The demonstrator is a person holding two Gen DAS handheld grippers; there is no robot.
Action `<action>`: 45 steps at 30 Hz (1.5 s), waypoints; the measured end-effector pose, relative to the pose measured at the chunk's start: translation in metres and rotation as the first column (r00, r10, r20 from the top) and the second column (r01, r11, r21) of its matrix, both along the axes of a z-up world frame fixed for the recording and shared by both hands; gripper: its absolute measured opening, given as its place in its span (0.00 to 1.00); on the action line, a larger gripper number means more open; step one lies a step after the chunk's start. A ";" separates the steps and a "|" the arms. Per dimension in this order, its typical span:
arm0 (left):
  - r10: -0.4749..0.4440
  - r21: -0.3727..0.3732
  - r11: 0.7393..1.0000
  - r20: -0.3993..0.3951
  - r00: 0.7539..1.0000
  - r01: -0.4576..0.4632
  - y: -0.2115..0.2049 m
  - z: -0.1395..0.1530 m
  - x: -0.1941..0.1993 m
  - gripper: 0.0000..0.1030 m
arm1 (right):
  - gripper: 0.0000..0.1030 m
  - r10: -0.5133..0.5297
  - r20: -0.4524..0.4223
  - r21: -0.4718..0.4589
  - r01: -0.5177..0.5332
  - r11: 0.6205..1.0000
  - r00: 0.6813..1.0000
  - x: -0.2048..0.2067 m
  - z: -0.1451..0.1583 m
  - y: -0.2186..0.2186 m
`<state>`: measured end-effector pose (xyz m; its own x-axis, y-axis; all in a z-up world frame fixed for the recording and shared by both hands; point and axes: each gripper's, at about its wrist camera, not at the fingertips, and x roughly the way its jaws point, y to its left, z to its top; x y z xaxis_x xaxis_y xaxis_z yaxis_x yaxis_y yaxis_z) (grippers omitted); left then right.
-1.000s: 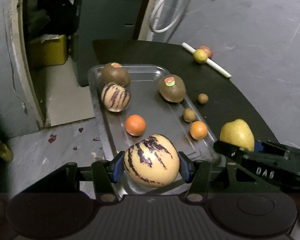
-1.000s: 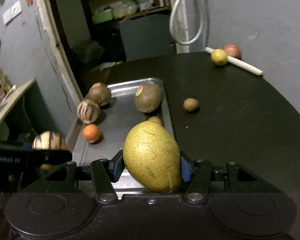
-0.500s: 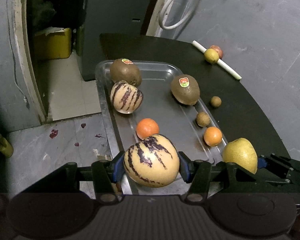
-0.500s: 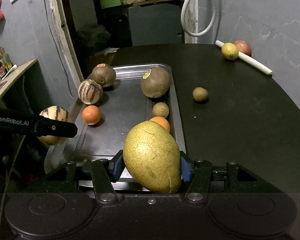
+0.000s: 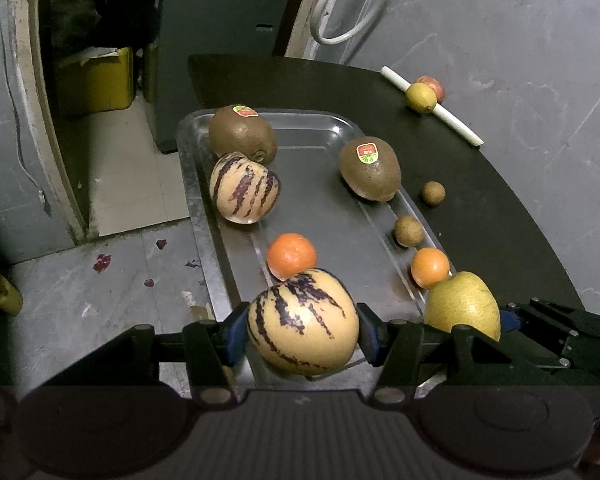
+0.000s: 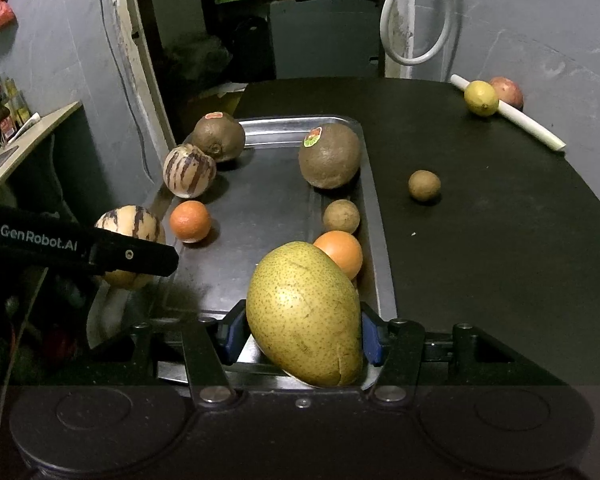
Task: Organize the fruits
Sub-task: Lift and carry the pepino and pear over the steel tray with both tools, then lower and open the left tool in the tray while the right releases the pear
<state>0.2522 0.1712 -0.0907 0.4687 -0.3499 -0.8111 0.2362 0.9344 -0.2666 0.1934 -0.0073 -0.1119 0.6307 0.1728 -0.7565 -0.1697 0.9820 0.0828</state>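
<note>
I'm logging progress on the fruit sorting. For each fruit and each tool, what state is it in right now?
Left tool: shut on a striped melon.
Striped melon: held at the tray's near end.
Right tool: shut on a pear.
Pear: held over the tray's near edge.
Tray: holds six loose fruits.
Small brown fruit: on the table, outside the tray.
Lemon: on the table, against a white stick.

Left tool (image 5: 303,330): jaws closed against both sides of a striped melon (image 5: 303,322), held level. Right tool (image 6: 303,330): jaws closed against both sides of a pear (image 6: 306,314). Both tools sit side by side, pointing forward.
</note>
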 end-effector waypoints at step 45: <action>0.049 -0.046 0.998 0.057 0.997 -0.046 0.004 0.040 -0.016 0.99 | 0.96 -0.054 0.074 -0.010 0.055 0.998 0.996 -0.048 0.053 -0.040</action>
